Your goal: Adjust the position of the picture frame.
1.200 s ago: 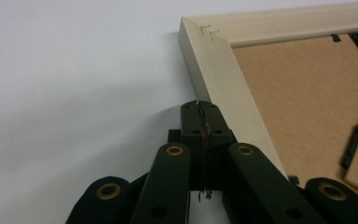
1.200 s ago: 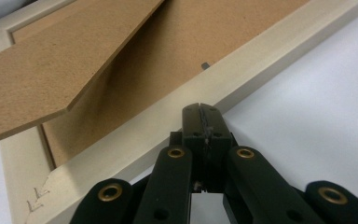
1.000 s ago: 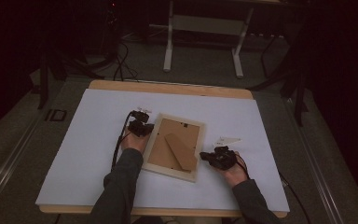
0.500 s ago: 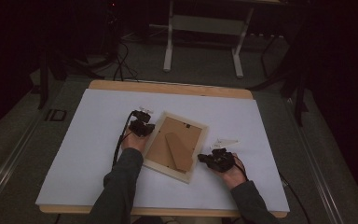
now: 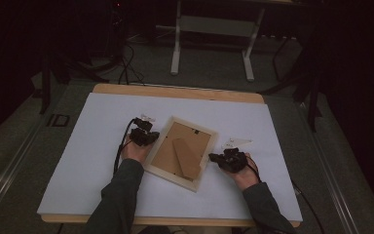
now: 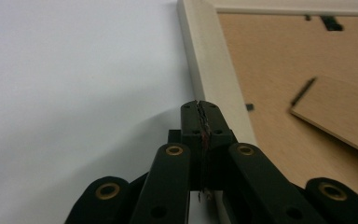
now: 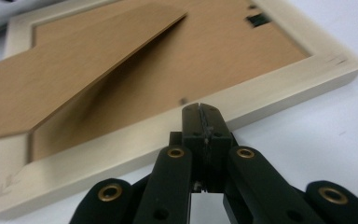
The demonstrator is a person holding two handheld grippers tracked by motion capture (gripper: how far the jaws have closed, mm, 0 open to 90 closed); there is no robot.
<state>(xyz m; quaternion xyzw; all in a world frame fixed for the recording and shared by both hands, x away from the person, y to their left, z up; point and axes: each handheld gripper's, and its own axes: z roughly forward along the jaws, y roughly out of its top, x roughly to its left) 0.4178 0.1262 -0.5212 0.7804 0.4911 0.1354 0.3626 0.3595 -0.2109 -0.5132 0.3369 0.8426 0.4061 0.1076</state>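
A dim room with dark floor surrounds a wooden table (image 5: pixel 175 90) covered by a white sheet (image 5: pixel 87 161); the white legs of a stand (image 5: pixel 212 41) rise in the upper centre of the high view. A picture frame (image 5: pixel 181 152) lies face down at the centre of the sheet, turned slightly askew, its brown backing board and folding easel leg (image 5: pixel 187 157) uppermost. Left gripper (image 5: pixel 143 137), at the frame's left edge: jaws closed together with nothing between them, tips just beside the pale wooden rim (image 6: pixel 214 70) in the left gripper view. Right gripper (image 5: pixel 228 160), at the frame's right edge, centre right of the high view: jaws likewise closed and empty, tips near the rim (image 7: pixel 270 95) in the right gripper view; contact cannot be told. Grey-green sleeves (image 5: pixel 119 195) enter from the bottom of the frame
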